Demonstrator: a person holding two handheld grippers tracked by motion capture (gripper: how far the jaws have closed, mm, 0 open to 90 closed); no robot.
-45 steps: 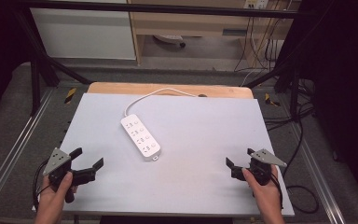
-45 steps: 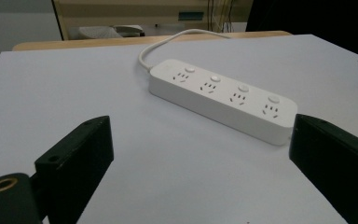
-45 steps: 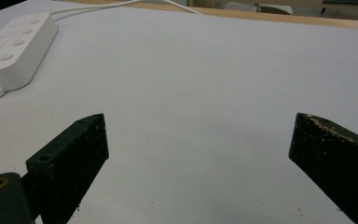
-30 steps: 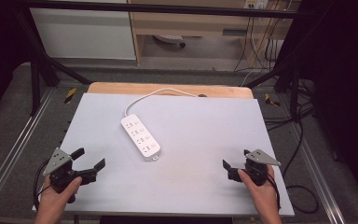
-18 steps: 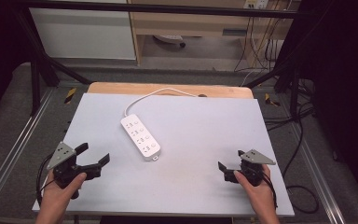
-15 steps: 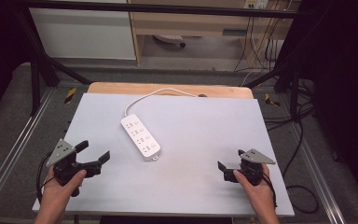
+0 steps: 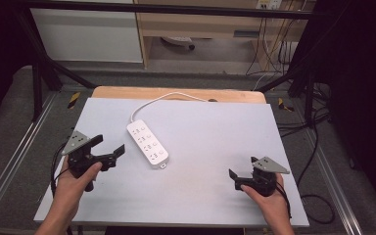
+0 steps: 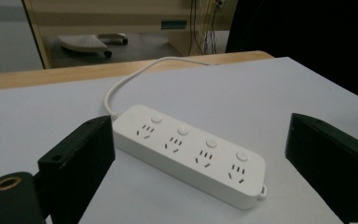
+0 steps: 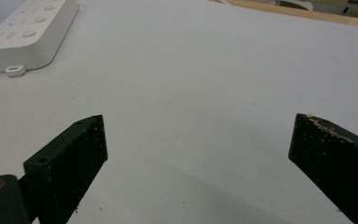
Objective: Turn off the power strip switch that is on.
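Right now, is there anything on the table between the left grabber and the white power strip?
No. In the high view, bare grey table lies between the left gripper and the power strip; nothing sits there.

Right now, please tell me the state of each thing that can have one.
Power strip: lying flat on the table, sockets up, all four empty, touched by neither tool.
Power strip cord: attached, running off the far edge.
Left tool: open, empty, aimed at the strip.
Right tool: open, empty.

Left tongs (image 7: 108, 147) and right tongs (image 7: 235, 178) both hand-held, low over the table, jaws spread wide.
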